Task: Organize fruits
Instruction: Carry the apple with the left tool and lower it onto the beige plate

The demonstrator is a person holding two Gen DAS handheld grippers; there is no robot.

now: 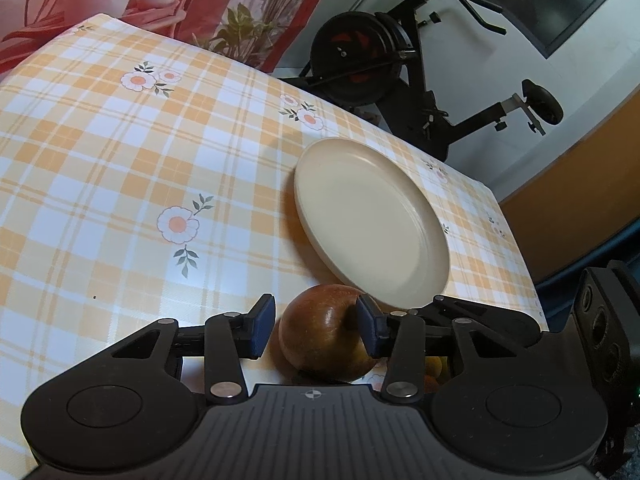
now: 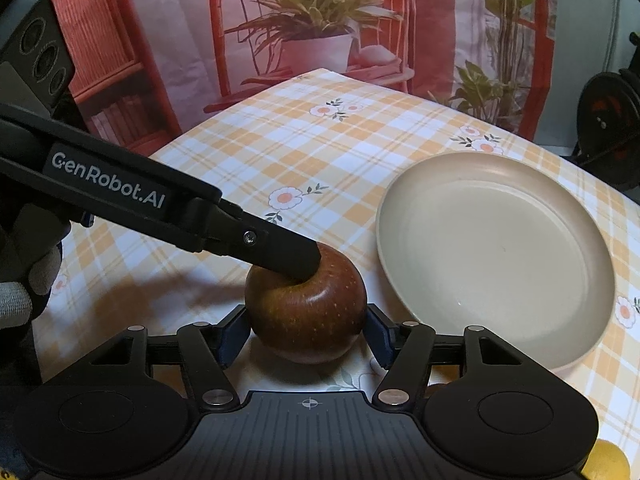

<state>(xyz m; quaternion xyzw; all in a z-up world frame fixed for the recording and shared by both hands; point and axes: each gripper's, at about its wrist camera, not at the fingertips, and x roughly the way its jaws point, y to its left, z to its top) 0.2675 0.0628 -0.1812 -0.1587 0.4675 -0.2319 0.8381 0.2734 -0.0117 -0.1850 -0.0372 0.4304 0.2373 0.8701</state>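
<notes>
"GenRobot.AI" in white on L tool (image 2: 304, 264) arm; 1 apple (image 2: 306, 312) on checked counter (image 2: 240, 152) beside 1 empty beige plate (image 2: 384, 216); R tool (image 2: 306, 336) pads clamp apple's sides; L tool tip rests in apple's top dimple, not gripping.

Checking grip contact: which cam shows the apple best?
Right wrist view: the apple sits whole between the right gripper pads, with a left gripper finger on its top. The left wrist view shows it partly hidden behind one pad, darker.
</notes>
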